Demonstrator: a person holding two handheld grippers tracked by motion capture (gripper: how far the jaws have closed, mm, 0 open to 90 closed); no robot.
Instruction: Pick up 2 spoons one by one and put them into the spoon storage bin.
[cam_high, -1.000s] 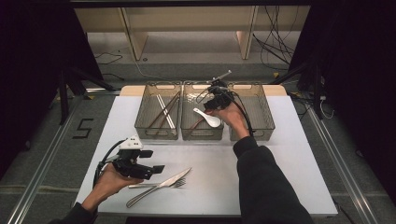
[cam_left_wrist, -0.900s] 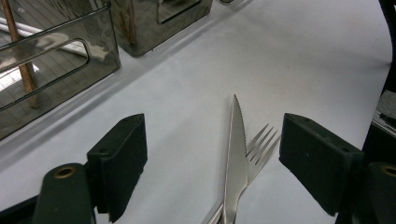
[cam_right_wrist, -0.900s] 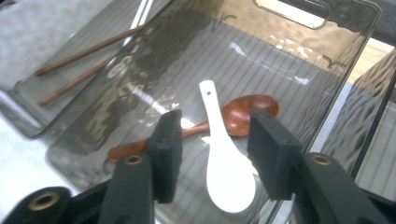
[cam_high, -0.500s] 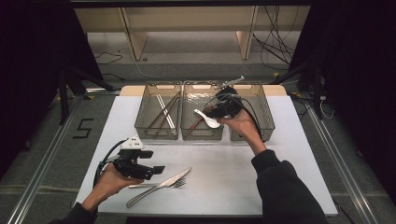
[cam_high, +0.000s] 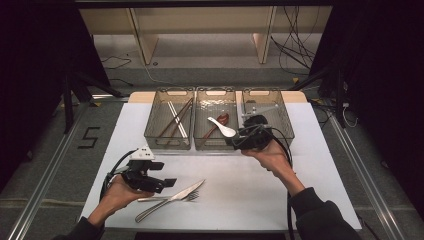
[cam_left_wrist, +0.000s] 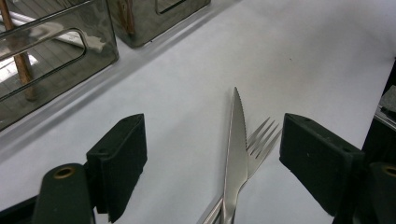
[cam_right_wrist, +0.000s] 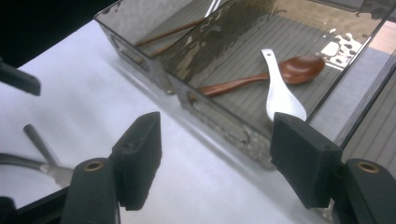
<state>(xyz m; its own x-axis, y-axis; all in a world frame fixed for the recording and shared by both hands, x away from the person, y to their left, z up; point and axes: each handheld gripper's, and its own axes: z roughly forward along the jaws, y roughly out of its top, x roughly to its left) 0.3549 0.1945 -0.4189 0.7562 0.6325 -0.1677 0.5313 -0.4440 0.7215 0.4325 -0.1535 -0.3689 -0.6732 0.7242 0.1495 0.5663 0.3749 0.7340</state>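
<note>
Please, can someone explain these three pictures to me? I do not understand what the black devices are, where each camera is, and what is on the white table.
A person holds a two-jaw hand tool in each hand: the left gripper and the right gripper. One camera looks down from above; the other two ride on the grippers and look along their black jaws. On the white table stand three clear bins. The left bin holds chopsticks, the middle bin a white spoon and a brown spoon. A knife and a fork lie crossed near the left gripper. Both grippers are open and hold nothing; the right one's jaws have just been opening.
</note>
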